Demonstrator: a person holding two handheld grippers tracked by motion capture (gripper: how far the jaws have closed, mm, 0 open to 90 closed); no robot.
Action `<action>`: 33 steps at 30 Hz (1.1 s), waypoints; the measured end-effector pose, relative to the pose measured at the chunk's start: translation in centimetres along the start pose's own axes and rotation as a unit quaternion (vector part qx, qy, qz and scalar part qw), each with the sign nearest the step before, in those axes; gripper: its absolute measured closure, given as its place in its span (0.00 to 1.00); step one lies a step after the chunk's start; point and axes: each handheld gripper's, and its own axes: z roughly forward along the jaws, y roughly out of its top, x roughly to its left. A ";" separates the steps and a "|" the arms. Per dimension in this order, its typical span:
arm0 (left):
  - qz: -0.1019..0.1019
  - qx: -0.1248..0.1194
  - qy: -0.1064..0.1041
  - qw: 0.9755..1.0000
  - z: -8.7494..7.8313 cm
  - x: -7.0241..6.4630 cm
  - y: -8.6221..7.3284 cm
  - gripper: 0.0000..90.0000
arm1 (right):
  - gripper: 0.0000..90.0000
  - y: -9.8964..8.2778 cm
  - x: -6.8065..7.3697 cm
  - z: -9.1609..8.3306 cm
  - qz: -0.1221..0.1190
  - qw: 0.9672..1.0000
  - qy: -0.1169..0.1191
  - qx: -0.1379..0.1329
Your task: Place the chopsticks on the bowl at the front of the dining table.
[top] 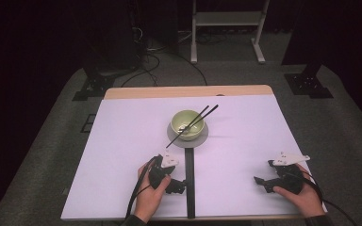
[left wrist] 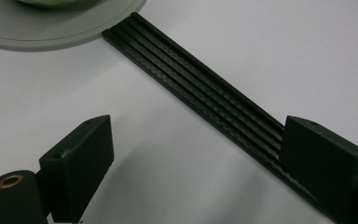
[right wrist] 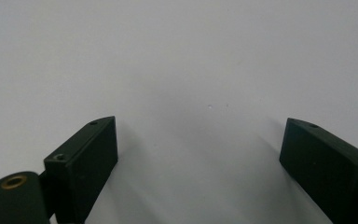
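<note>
A pale green bowl (top: 185, 121) sits on a round grey plate (top: 199, 139) at the middle of the white table (top: 122, 141). Two black chopsticks (top: 206, 113) lie slanted across the bowl's rim. My left gripper (top: 176, 175) rests on the table near the front, below the plate, open with nothing between its jaws. In the left gripper view, the left gripper (left wrist: 196, 158) has its right jaw over a black ribbed strip (left wrist: 200, 88) that runs up to the grey plate (left wrist: 51, 32). My right gripper (top: 267, 172) lies at the front right, open over bare white surface, as the right gripper (right wrist: 198, 158) in its own view.
The black strip (top: 190, 188) runs from the plate to the table's front edge. A wooden band (top: 184, 91) edges the table's far side. Beyond it stand a white frame (top: 228, 28) and cables (top: 151, 61) on the grey floor.
</note>
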 end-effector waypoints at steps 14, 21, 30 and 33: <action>0.011 0.013 0.012 1.000 0.7 -0.4 -0.2 0.10 | 0.11 0.0 0.0 0.0 0.000 1.000 0.000 0.000; 0.015 0.016 0.014 1.000 0.4 -0.4 -0.4 0.10 | 0.11 0.0 0.0 0.0 0.000 1.000 0.000 0.000; 0.014 0.018 0.024 0.999 -0.1 0.3 -0.9 0.10 | 0.11 0.0 0.0 0.0 0.000 1.000 0.000 0.000; 0.012 0.019 0.027 0.999 -0.3 0.6 -1.0 0.10 | 0.11 0.0 0.0 0.0 0.000 1.000 0.000 0.000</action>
